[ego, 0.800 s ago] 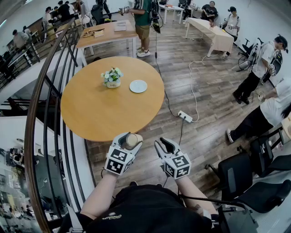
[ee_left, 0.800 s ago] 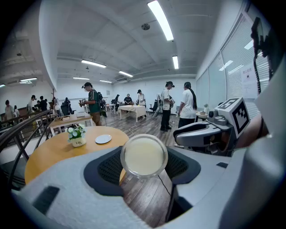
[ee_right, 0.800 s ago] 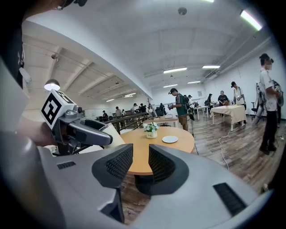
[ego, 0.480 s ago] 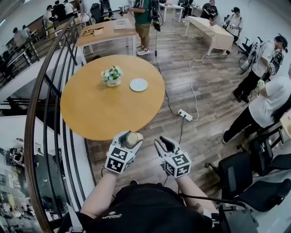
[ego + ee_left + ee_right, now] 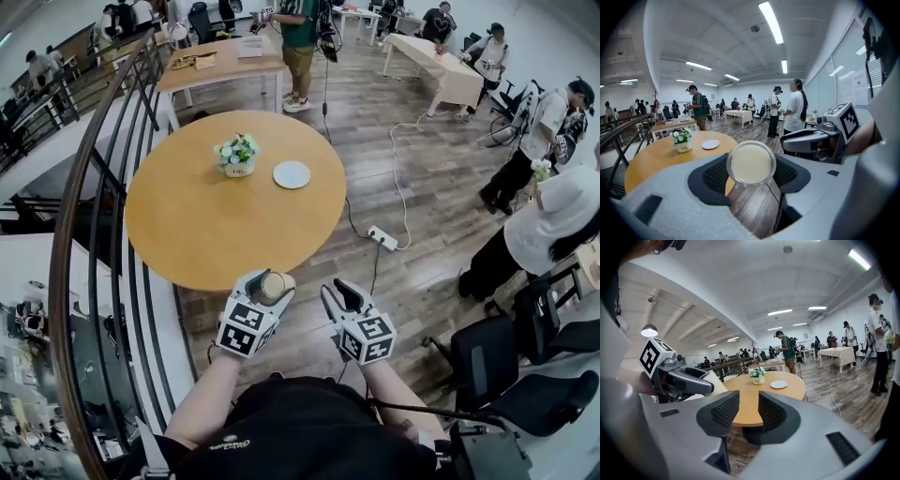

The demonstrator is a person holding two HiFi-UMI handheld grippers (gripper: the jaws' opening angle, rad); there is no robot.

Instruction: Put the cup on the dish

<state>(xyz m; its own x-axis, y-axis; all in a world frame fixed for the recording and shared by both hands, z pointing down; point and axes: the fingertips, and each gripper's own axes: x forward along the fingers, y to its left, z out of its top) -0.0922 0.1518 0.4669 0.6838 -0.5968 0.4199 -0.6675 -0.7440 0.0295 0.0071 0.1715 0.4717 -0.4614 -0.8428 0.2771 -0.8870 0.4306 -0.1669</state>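
Note:
My left gripper (image 5: 265,287) is shut on a small clear cup (image 5: 273,286) with a pale inside, held over the wooden floor just short of the round table's near edge. In the left gripper view the cup (image 5: 751,164) sits between the dark pads, its mouth facing the camera. The white dish (image 5: 292,174) lies on the far right part of the table; it also shows as the dish (image 5: 710,144) and the dish (image 5: 778,385). My right gripper (image 5: 339,296) hangs beside the left one, open, nothing between its pads (image 5: 725,413).
The round wooden table (image 5: 216,225) carries a small flower pot (image 5: 237,155) left of the dish. A curved metal railing (image 5: 89,234) runs along the left. A power strip (image 5: 382,240) and cable lie on the floor. People stand at the right and back; office chairs (image 5: 506,356) stand lower right.
Both grippers keep their pose, the cup still in the left one. The table has drifted slightly right in view. A person in white at the right edge has moved nearer.

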